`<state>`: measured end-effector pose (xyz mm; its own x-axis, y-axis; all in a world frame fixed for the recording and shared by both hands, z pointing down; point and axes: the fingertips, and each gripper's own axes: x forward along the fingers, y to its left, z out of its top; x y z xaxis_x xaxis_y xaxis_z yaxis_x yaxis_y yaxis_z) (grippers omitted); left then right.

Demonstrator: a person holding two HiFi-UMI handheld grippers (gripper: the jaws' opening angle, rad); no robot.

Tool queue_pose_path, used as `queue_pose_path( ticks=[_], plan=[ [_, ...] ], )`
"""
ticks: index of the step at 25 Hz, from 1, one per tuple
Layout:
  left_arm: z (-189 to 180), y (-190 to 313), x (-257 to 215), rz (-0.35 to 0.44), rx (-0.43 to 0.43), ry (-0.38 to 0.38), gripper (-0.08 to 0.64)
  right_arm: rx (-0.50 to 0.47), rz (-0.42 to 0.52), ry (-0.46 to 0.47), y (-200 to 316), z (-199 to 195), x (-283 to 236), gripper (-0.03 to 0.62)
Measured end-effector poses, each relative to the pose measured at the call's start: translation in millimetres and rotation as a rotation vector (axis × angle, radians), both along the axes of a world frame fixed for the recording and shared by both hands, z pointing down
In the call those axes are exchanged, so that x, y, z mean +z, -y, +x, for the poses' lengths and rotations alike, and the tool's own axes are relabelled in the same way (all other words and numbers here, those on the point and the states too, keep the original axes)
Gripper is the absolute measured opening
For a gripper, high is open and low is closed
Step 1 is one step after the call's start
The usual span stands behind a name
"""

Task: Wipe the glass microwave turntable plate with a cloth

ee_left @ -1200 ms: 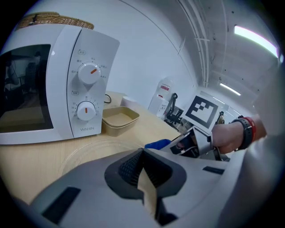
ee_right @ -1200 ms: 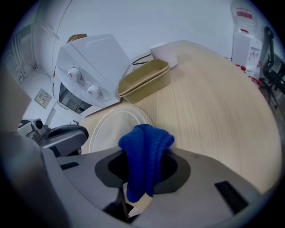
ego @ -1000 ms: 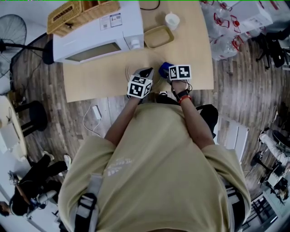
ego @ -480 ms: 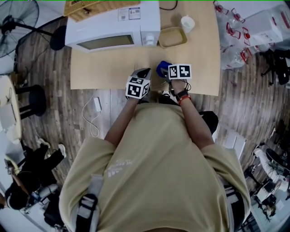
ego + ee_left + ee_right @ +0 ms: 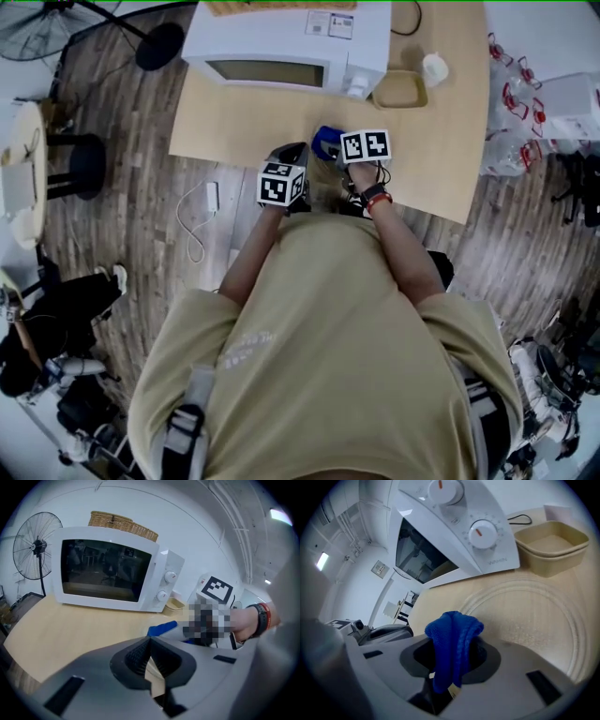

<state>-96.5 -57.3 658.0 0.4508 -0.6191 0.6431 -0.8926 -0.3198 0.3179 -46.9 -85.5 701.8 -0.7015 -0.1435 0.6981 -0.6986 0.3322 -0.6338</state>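
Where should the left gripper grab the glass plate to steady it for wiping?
Its raised rim on the left, nearest the left gripper. The glass plate lies flat on the table, so probably only that lip offers purchase. Come in low from the left, opening the shut jaws first.

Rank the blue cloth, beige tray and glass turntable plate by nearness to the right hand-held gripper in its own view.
1. Blue cloth: clamped in the right hand-held gripper itself.
2. Glass turntable plate: on the table just ahead.
3. Beige tray: beyond the plate, upper right.
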Motion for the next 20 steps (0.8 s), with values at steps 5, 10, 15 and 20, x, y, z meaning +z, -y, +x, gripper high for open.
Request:
queue_pose_path(
  ticks=[5, 10, 15, 20],
  plan=[
    [-23.8, -4.6, -3.2, 0.007, -0.058, 0.007, 0.018, -0.081, -0.005, -0.005, -3.9, -30.3, 3.0, 0.127],
    [-39.8, -5.9, -1.1, 0.004, -0.107, 0.005, 0.018, -0.152, -0.017, -0.039, -10.2, -45.0, 13.9, 0.127],
    [-39.8, -5.3, -0.4, 0.003, -0.109, 0.001, 0.018, -0.158, -0.042, -0.068, -11.5, -43.9, 21.4, 0.127],
    [-36.0, -1.1, -0.5, 0.004, -0.096, 0.004, 0.018, -0.164, -0.050, -0.086, -10.4, -42.4, 22.9, 0.126]
  ],
)
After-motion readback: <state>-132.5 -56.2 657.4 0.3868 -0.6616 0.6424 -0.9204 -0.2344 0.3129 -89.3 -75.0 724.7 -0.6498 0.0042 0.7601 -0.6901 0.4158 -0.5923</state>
